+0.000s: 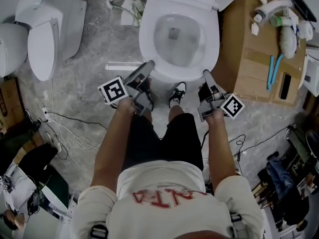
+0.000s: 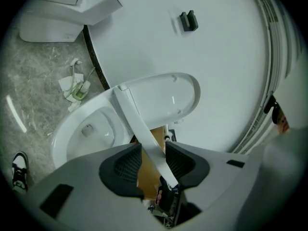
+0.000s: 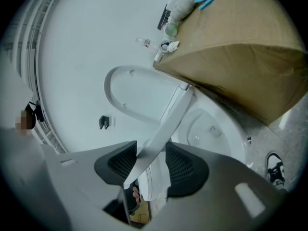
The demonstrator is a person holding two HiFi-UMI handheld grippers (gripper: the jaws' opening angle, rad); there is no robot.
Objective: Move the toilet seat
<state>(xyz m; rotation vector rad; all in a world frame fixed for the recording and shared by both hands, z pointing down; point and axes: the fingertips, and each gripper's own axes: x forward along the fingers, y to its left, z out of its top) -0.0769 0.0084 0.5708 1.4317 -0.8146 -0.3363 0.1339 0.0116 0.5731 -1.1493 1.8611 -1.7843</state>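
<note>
Left gripper view shows left gripper (image 2: 154, 155) pinching toilet seat (image 2: 132, 117); right gripper (image 3: 151, 160) pinches likewise.

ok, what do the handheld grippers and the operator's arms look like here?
The left gripper and right gripper have grey bodies, black ribbed pads inside the jaws, each with a white cube of black square markers. Operator wears cream short-sleeved T-shirt, red print, black shorts.
</note>
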